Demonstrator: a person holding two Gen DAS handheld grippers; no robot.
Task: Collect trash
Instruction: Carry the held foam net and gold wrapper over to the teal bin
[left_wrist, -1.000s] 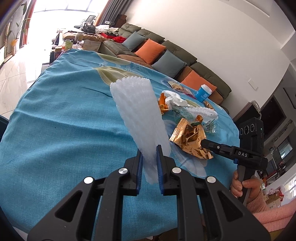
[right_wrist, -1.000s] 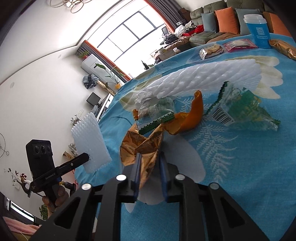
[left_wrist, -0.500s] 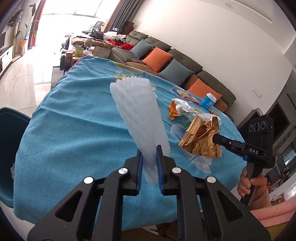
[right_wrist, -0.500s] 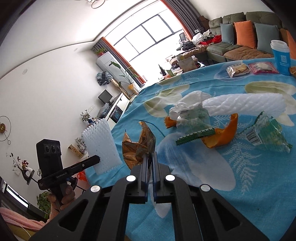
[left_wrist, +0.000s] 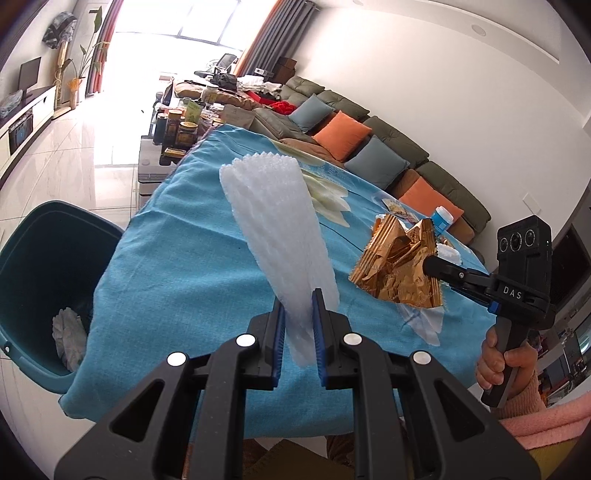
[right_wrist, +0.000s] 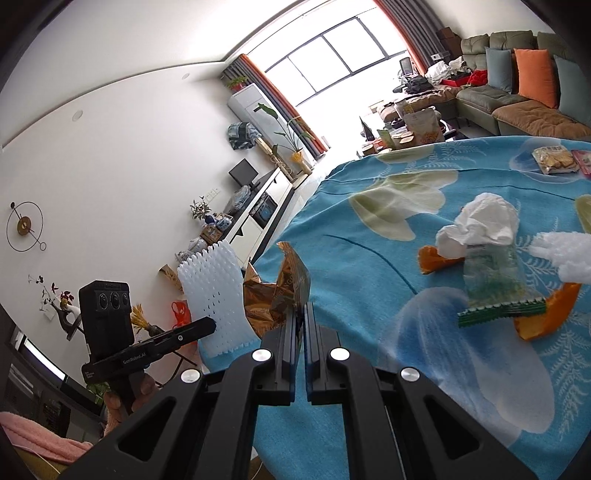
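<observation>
Trash on hand, two pieces: your left tongs (left_wrist: 298, 325) are clenched on the lower end of a white foam fruit-net sleeve (left_wrist: 275, 229), which stands up from the blue pads above the worktop's near edge; your right tongs (right_wrist: 304, 317) are pressed tight on a crumpled gold foil snack wrapper (right_wrist: 279, 291), held clear of the cloth. Their jaws have just been closing, and the foil sits pinched between them. Worktop (left_wrist: 184, 266), draped in a turquoise cloth with pale flower print. Teal plastic bin (left_wrist: 44, 258) on the floor just beside the worktop's left edge, with a crumpled white tissue (left_wrist: 68, 338) inside it. Still lying on the cloth, seen from your right wrist: a wadded white tissue (right_wrist: 484, 225), a clear plastic wrapper with a green serrated edge (right_wrist: 496, 280) touching it, two pieces of orange peel (right_wrist: 546, 314), a second white foam net (right_wrist: 565, 254) at the right edge, and a sealed snack packet (right_wrist: 556, 159) farther back. Your right hand (left_wrist: 506, 363), in a pink sleeve, grips its handle.
</observation>
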